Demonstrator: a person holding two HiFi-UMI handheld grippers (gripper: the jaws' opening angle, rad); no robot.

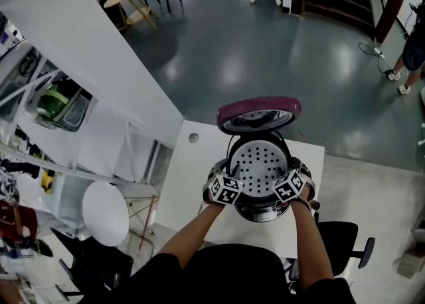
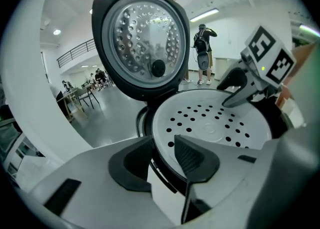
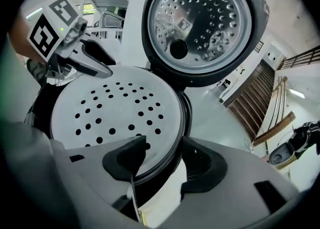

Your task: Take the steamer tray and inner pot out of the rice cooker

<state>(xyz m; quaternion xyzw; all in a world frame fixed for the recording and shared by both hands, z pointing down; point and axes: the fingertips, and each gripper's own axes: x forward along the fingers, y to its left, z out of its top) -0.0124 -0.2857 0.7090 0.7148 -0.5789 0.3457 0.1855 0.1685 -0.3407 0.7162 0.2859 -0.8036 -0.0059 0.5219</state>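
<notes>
The rice cooker [image 1: 260, 206] stands on the white table [image 1: 189, 183] with its maroon-topped lid [image 1: 259, 113] swung up. The white perforated steamer tray [image 1: 259, 162] sits in its mouth, and the inner pot shows only as a dark rim [image 3: 186, 108] around it. My left gripper [image 2: 162, 155] straddles the tray's near-left rim, one pad outside and one over the tray [image 2: 215, 118], with a gap still showing. My right gripper [image 3: 165, 158] straddles the opposite rim the same way, its jaws wider apart. Each gripper shows across the tray in the other's view.
The cooker sits near the table's front edge, and the raised lid [image 2: 142, 38] stands close behind the tray. A black office chair [image 1: 345, 246] is at the right. A person [image 1: 408, 57] stands far off on the grey floor.
</notes>
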